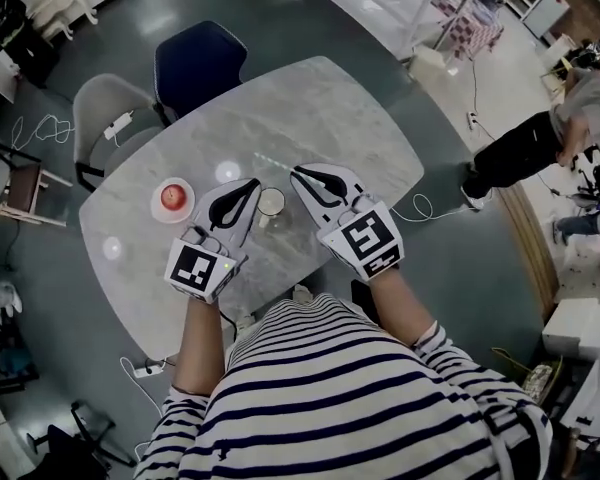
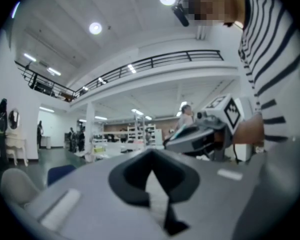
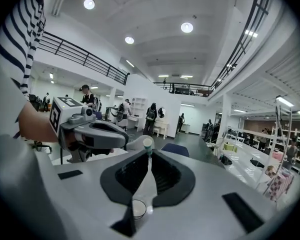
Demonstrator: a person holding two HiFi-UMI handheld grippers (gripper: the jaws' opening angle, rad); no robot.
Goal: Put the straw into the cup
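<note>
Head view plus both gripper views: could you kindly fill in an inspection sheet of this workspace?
Surface: grey marble table.
Job's things: cup upright between the two grippers; straw upright in the right gripper, apparently not in the cup.
Clutter: red dish left of the cup, contents unclear.
Grippers: left gripper jaws together, nothing between them; right gripper shut on the straw.
Cables: white cable on the floor right of the table; power strip on the floor near the table's near edge.
Surroundings: grey chair and blue chair at the far side; person standing at the right.
</note>
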